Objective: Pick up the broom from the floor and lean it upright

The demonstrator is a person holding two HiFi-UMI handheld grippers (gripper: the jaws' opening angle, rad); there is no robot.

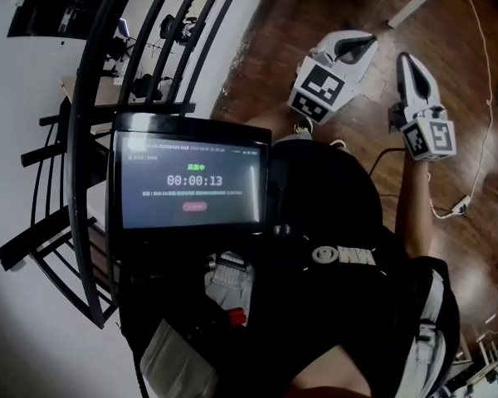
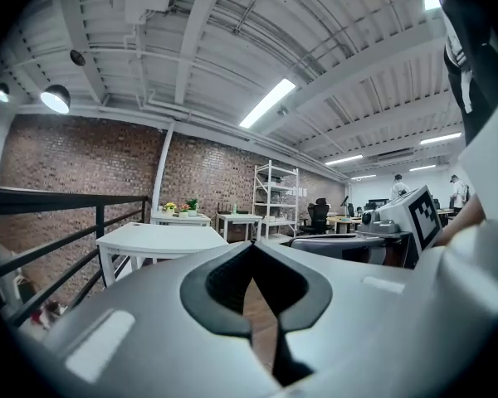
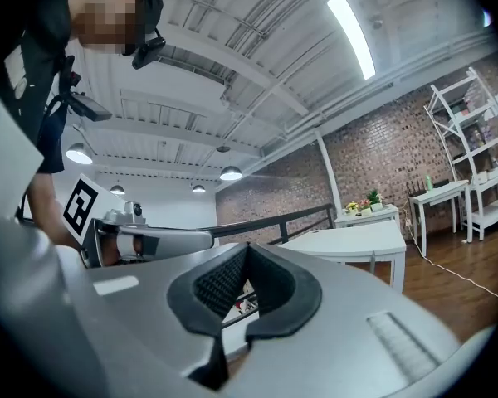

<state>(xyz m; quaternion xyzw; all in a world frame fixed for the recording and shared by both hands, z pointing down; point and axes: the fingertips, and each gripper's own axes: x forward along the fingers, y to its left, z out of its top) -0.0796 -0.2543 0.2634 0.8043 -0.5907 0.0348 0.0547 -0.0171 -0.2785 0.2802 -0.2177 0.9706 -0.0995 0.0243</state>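
Note:
No broom shows in any view. In the head view my left gripper (image 1: pixel 358 46) and right gripper (image 1: pixel 407 63) are held up side by side above the wooden floor (image 1: pixel 307 15), both pointing roughly level. In the left gripper view the left gripper (image 2: pixel 254 251) has its jaws shut with nothing between them, and the right gripper (image 2: pixel 396 220) hangs to its right. The right gripper (image 3: pixel 247 249) is likewise shut and empty in its own view, with the left gripper (image 3: pixel 141 240) to its left.
A black metal railing (image 1: pixel 91 148) runs along the left. A chest-mounted screen (image 1: pixel 191 191) shows a timer. White tables (image 2: pixel 162 240) and a white shelf (image 2: pixel 274 201) stand before a brick wall. A white cable (image 1: pixel 480 98) and plug strip lie on the floor.

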